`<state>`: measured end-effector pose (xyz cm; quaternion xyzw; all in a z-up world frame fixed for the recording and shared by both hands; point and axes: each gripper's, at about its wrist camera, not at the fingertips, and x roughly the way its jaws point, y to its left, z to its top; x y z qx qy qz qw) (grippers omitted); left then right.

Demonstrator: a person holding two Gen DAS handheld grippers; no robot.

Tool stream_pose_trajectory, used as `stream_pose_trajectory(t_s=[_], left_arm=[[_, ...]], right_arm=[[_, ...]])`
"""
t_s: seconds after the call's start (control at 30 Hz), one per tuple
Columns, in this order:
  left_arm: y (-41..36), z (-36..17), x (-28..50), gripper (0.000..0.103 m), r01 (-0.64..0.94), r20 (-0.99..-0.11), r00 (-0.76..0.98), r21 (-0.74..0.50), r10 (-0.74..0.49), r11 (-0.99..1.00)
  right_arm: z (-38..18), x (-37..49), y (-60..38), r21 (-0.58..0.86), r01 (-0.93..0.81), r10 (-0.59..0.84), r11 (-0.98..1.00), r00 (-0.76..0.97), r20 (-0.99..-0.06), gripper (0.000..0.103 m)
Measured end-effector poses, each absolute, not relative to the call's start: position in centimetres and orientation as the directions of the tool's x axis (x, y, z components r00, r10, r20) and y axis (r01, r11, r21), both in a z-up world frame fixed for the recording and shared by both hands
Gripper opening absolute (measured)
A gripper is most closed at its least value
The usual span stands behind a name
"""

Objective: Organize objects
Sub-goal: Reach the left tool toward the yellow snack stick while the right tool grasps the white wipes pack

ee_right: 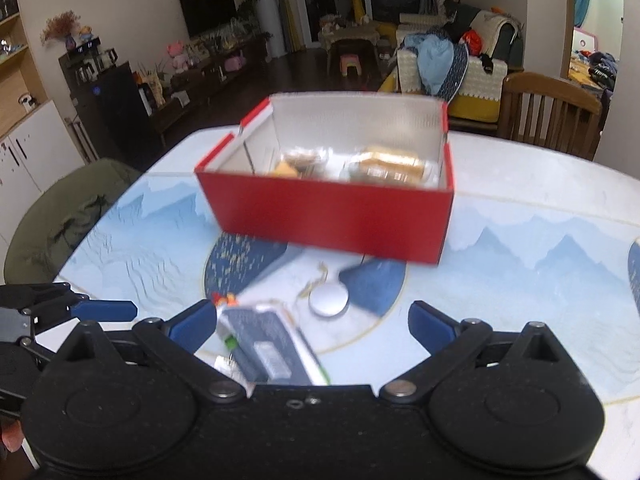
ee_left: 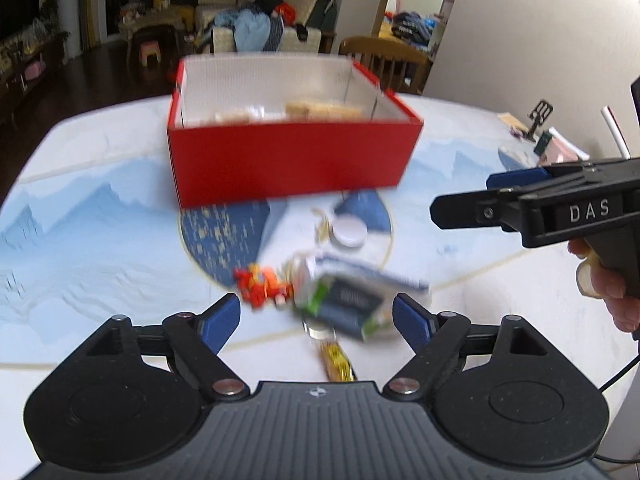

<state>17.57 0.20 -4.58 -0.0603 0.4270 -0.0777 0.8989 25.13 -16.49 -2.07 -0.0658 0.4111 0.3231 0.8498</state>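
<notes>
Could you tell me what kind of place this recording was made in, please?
Most likely a home's living and dining area: a television, a sofa heaped with clothes, and a wooden dining chair at the table.

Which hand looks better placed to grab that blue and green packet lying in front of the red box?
Left, probably. The packet sits between the left gripper's open fingers, while the right gripper, also open, has it off toward one finger.

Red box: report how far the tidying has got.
Done: a few tan, wrapped items already lie in the red box. In hand: nothing; the left hand-held gripper and right hand-held gripper are both open. Left: the dark packet, round tin and orange toy on the table.
</notes>
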Motion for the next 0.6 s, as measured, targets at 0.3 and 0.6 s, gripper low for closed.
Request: stream_pose_trajectory(t_s=[0.3,0.6], left_arm=[[-0.4,-8.5,16.1,0.090,0.029,-0.795,0.569,-0.236,-0.210,0.971],[-1.7,-11.0,16.0,0.091,0.008,-0.816,0.541,-0.238,-0.204,0.971]], right_arm=[[-5.6,23.9,-15.6,0.147,-0.593,0.446,0.792,0.396,-0.803,0.100],[-8.2,24.4,-14.0,0.119,-0.598,0.398,0.792,0.359,-0.844,0.095]])
